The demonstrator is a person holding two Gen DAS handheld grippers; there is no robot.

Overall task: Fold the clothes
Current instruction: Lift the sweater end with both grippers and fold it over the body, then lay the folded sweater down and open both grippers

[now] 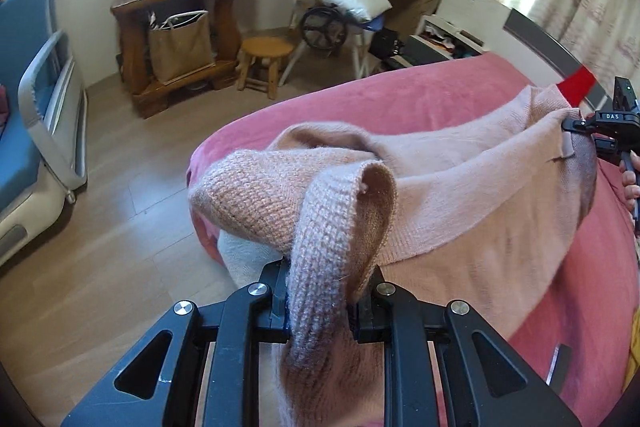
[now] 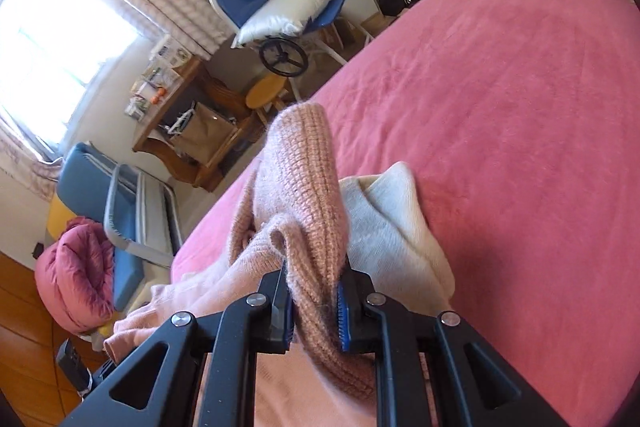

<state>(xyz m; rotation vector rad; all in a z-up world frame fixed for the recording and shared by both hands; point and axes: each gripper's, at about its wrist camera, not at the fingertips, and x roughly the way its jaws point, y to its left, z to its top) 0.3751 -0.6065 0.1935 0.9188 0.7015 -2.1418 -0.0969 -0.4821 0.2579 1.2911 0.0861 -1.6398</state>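
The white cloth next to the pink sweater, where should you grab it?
Grab the white cloth at its raised fold peak, coming from above on the open bedspread side. That ridge stands up, so fingers can straddle it; the other side is crowded by the pink sweater.

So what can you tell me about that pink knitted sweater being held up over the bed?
The pink sweater is a soft, fuzzy knit with thick ribbed edges. It is bunched and partly lifted above the pink bedspread. The left gripper is shut on one ribbed band, the right gripper on another, blue-lined fingers pressing the knit. Its lower part drapes onto the bed, next to a cream garment.
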